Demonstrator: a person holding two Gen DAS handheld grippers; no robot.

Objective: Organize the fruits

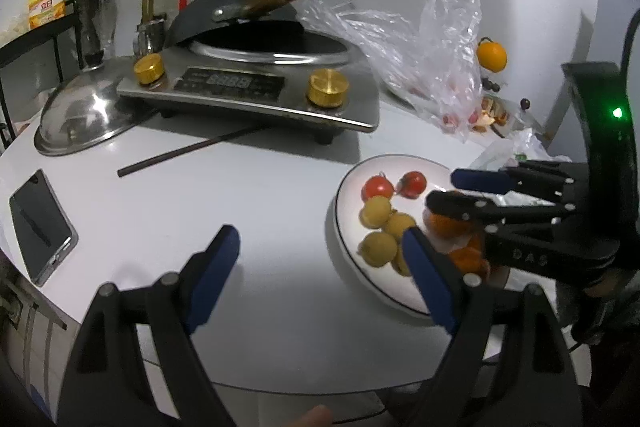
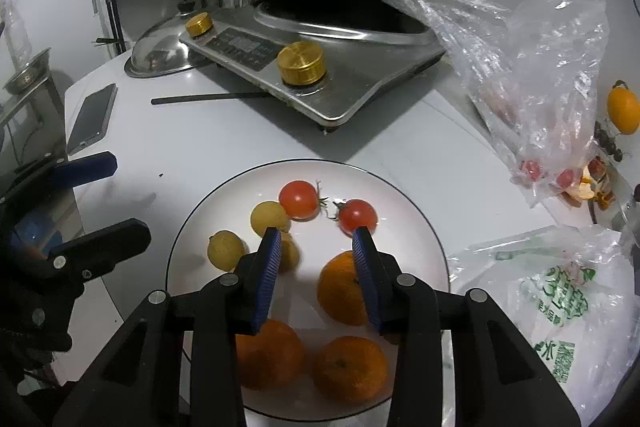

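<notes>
A white plate (image 2: 192, 219) holds two red tomatoes (image 2: 298, 199), several small yellow fruits (image 2: 269, 215) and three oranges (image 2: 348, 367). My right gripper (image 2: 316, 233) hangs over the plate's middle, open, with nothing between its blue pads; one orange (image 2: 340, 287) lies just below its right finger. In the left wrist view the plate (image 1: 344, 187) sits at the right with my right gripper (image 1: 448, 190) reaching over it. My left gripper (image 1: 320, 247) stands wide open over the bare table beside the plate's left rim, its right finger overlapping the yellow fruits (image 1: 378, 249). It also shows in the right wrist view as the left gripper (image 2: 124, 197).
An induction cooker (image 1: 248, 87) with a wok (image 1: 240, 19) stands behind. A steel lid (image 1: 80, 119), a phone (image 1: 40, 223) and a dark chopstick (image 1: 188, 151) lie at the left. Crumpled plastic bags (image 2: 540, 75) with small red fruits, another printed bag (image 2: 560, 291) and a lone orange (image 2: 622, 109) are at the right.
</notes>
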